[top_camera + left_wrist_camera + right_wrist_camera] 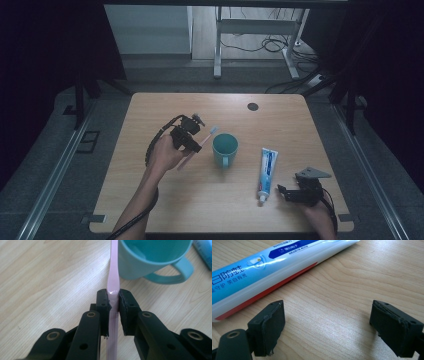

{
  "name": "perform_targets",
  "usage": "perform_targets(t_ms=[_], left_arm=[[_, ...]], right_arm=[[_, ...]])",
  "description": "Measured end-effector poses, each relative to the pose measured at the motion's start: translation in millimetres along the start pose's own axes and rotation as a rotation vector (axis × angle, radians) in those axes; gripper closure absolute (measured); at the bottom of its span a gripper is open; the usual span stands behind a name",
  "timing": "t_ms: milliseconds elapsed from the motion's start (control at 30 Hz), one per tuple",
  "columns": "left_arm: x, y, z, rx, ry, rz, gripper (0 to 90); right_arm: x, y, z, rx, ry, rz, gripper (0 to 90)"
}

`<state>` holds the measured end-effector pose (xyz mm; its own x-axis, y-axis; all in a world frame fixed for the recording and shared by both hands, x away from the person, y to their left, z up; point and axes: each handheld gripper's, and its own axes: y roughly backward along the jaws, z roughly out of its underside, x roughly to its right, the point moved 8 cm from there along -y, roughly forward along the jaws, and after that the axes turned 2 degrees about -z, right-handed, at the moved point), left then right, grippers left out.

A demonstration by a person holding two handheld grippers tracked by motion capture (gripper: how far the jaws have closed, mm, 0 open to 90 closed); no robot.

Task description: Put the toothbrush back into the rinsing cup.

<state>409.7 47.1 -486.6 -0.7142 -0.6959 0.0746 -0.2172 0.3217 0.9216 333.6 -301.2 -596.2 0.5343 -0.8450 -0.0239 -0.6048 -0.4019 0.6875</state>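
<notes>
on the left of the wooden counter (165,200), your left hand (162,154) holds the left gripper (192,145) above the surface, its cable looping back along your forearm. that gripper is clamped on a pink toothbrush (200,144): in the left gripper view the two black jaws press on the pale pink handle (113,290) from both sides, with the handle running on below them toward the bottom edge. in the high view the toothbrush sits tilted, its bristled head up and to the right, near the rim of the teal mug (225,149). the mug stands upright on the counter just right of the gripper, handle turned toward you; in the left gripper view its wall (140,265) rises just beside the toothbrush neck, and i cannot tell whether they touch. further right, a blue and white toothpaste tube (267,172) lies flat, cap end toward you. at the far right, your right gripper (286,192) rests low near the counter's front edge, close to the cap end of the tube. its jaws stand wide apart with bare wood between them in the right gripper view, and the tube (262,270) lies just beyond the left jaw, apart from it.
</notes>
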Motion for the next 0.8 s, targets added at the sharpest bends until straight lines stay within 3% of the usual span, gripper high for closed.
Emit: perform_targets(t_ms=[800], left_arm=[[16.9,27.0,-38.5,0.212,-0.038,0.061,79.1]], right_arm=[[-0.1,0.0,0.0,0.000,-0.001,-0.001,12.9]])
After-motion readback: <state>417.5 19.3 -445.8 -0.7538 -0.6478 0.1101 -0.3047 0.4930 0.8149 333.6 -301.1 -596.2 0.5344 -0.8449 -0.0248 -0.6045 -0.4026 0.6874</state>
